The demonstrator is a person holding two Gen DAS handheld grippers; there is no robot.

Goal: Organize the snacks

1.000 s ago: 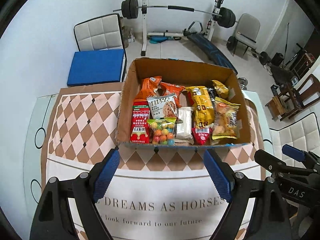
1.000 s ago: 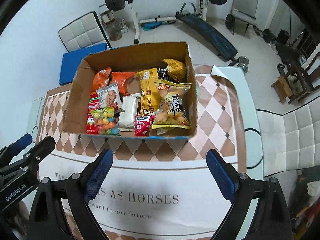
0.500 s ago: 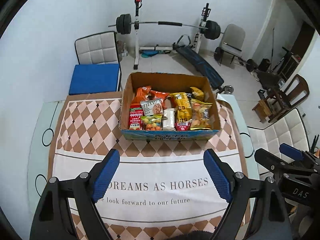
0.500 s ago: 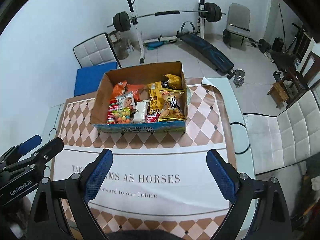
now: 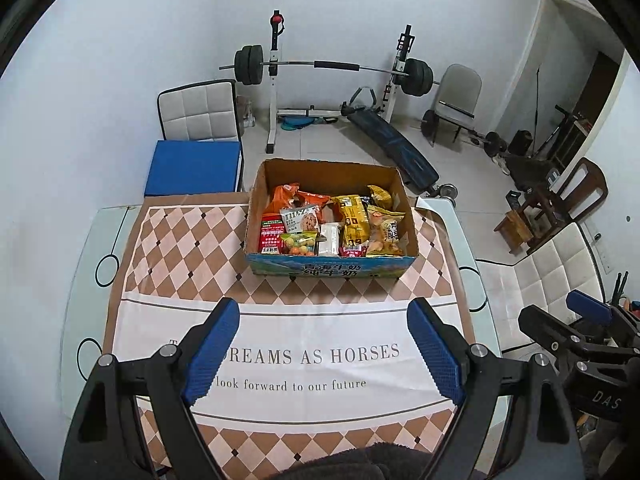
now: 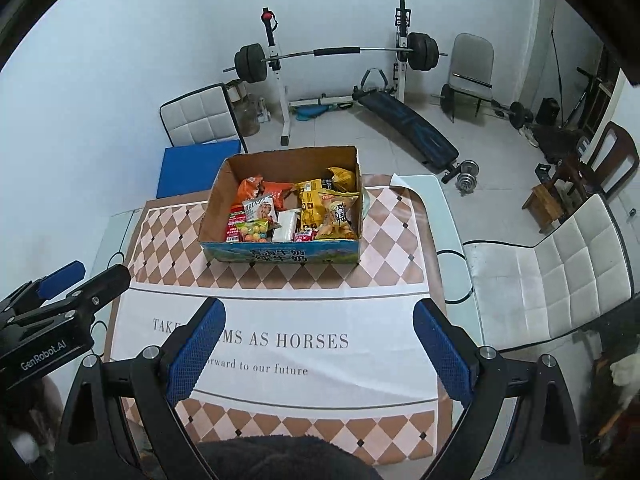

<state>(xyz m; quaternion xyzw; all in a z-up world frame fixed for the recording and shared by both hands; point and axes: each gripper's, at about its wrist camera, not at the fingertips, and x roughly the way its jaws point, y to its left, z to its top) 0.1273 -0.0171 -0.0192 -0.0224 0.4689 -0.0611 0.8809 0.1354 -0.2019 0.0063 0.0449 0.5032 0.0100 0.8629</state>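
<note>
A cardboard box [image 5: 276,272] [image 6: 224,252] stands at the far side of the table, packed with several snack packets: orange bags [image 5: 286,196], a cookie pack [image 5: 302,220], a candy bag [image 5: 300,242], yellow bags [image 5: 354,220] [image 6: 314,206]. My left gripper [image 5: 322,346] hangs open high above the near part of the tablecloth, nothing between its blue pads. My right gripper [image 6: 318,340] is likewise open and empty, well short of the box. Each gripper shows at the edge of the other's view.
A checked tablecloth [image 5: 184,248] with printed words covers a glass table [image 5: 92,248]. White padded chairs [image 5: 544,280] [image 5: 196,110] stand right and behind. A blue mat [image 5: 192,168], weight bench [image 5: 392,140] and barbell rack [image 5: 332,66] fill the floor beyond.
Both grippers have risen and drawn back from the box, which now looks smaller and farther away. Both stay open and empty.
</note>
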